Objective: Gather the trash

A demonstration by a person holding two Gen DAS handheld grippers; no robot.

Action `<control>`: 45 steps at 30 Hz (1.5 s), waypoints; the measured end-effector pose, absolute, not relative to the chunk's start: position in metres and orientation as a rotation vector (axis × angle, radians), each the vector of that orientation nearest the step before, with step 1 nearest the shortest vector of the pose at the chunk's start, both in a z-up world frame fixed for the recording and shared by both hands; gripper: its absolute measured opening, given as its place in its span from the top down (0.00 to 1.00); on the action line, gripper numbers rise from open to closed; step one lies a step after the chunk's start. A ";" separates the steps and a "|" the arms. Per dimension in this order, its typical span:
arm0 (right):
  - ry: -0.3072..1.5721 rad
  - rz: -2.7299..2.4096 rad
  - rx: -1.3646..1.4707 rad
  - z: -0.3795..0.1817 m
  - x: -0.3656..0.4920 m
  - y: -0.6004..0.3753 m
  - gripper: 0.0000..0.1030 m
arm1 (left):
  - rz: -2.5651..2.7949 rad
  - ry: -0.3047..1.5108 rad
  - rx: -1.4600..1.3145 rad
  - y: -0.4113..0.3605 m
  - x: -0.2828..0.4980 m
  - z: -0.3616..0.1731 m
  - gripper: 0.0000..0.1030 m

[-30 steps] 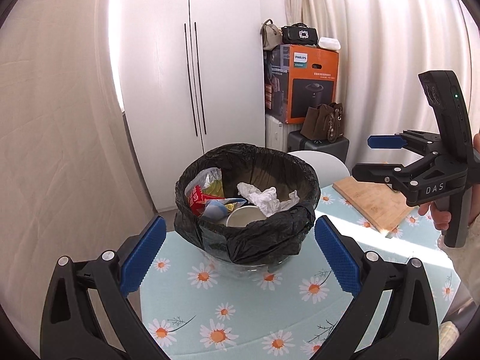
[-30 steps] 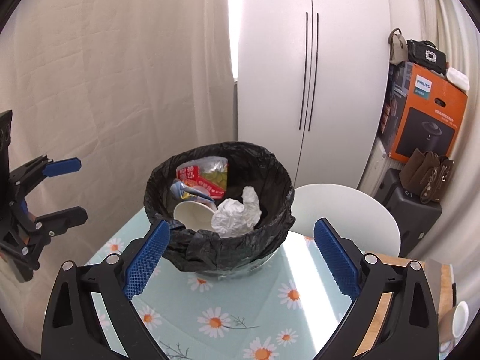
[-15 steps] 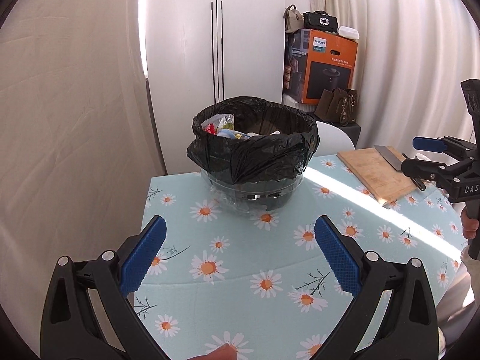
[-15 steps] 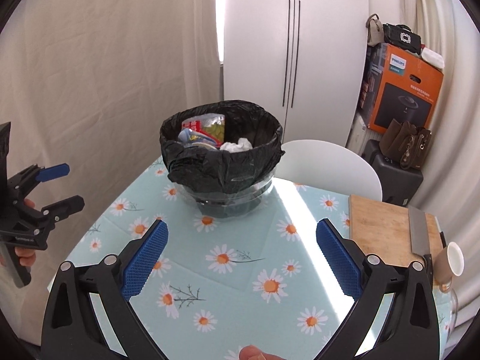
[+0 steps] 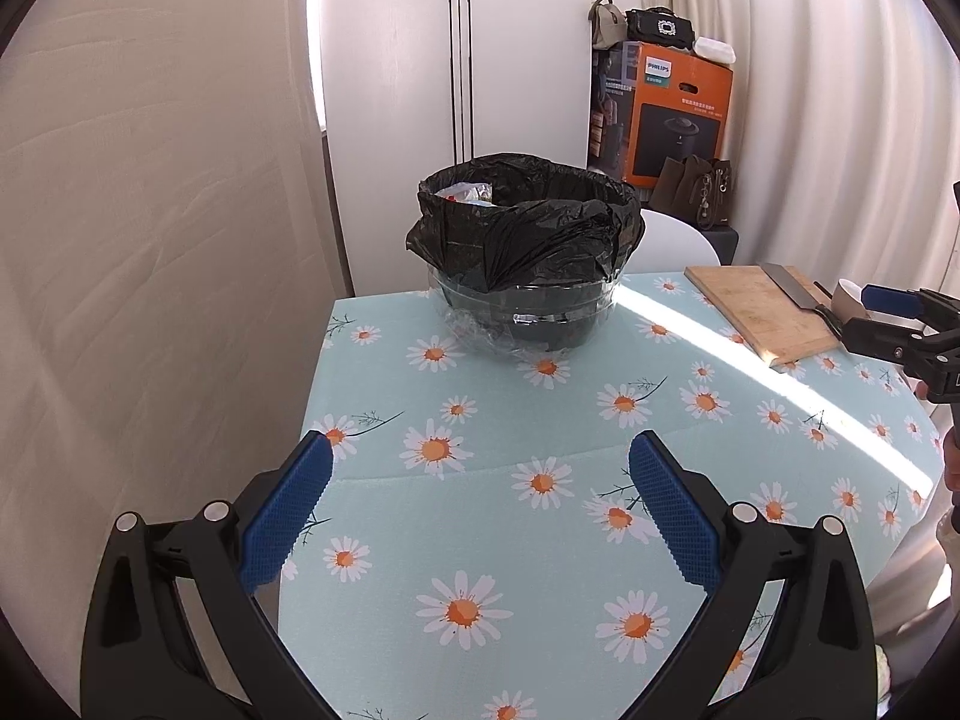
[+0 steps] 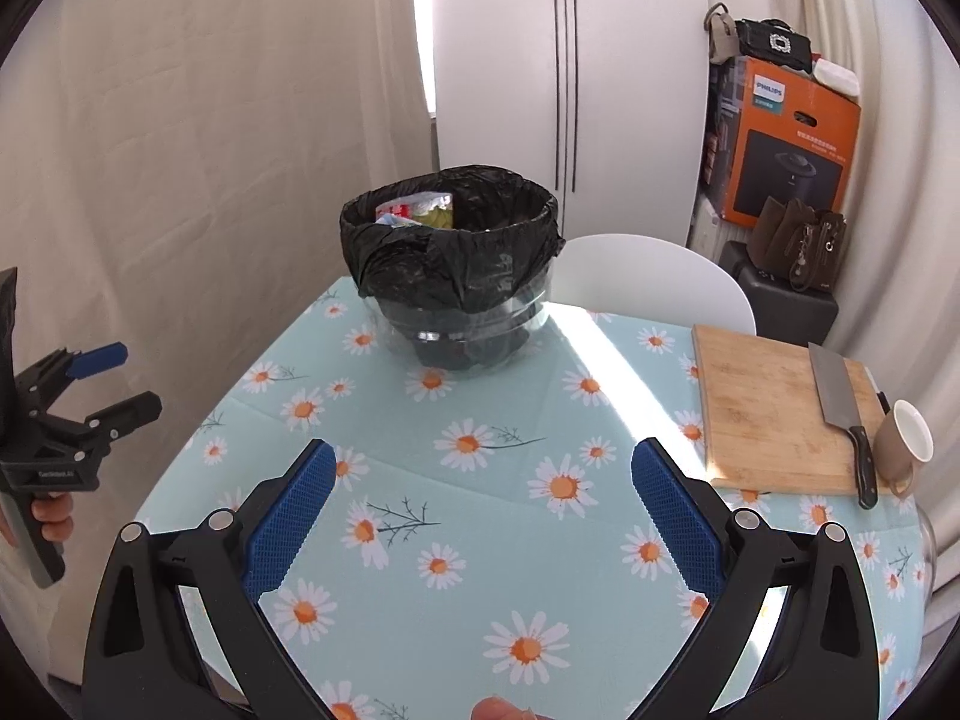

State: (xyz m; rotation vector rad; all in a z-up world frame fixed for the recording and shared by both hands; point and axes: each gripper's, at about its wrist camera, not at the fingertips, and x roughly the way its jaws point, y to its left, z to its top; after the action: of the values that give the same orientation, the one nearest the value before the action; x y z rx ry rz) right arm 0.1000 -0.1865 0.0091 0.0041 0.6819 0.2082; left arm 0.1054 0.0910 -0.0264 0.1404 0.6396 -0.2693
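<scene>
Up at the far end of the flowery table sits the bin with its black bag, wrappers poking out. Left tongs and right tongs gape wide, holding nothing.

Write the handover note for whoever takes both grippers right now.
Left gripper: jaws open, empty, held over the near part of the table.
Right gripper: jaws open, empty, also over the near table.
Bin, lined with a black bag, stands at the far end of the table with wrappers in it.
Done: no loose trash shows on the tablecloth.
Left: likely only lifting or tying the bag. The cutting board, cleaver and cup are not trash.
</scene>
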 end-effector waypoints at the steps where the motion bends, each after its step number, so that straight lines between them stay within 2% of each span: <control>1: 0.680 0.206 0.000 0.009 0.098 -0.186 0.08 | -0.264 0.641 0.140 0.092 0.105 -0.026 0.06; 45: 0.686 0.184 -0.029 0.015 0.083 -0.191 0.08 | -0.264 0.652 0.190 0.081 0.100 -0.015 0.06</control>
State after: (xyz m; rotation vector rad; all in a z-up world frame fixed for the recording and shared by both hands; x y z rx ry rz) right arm 0.0832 -0.1909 0.0151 -0.0290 0.6857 0.1839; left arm 0.1004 0.0807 -0.0154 0.1898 0.6518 -0.2644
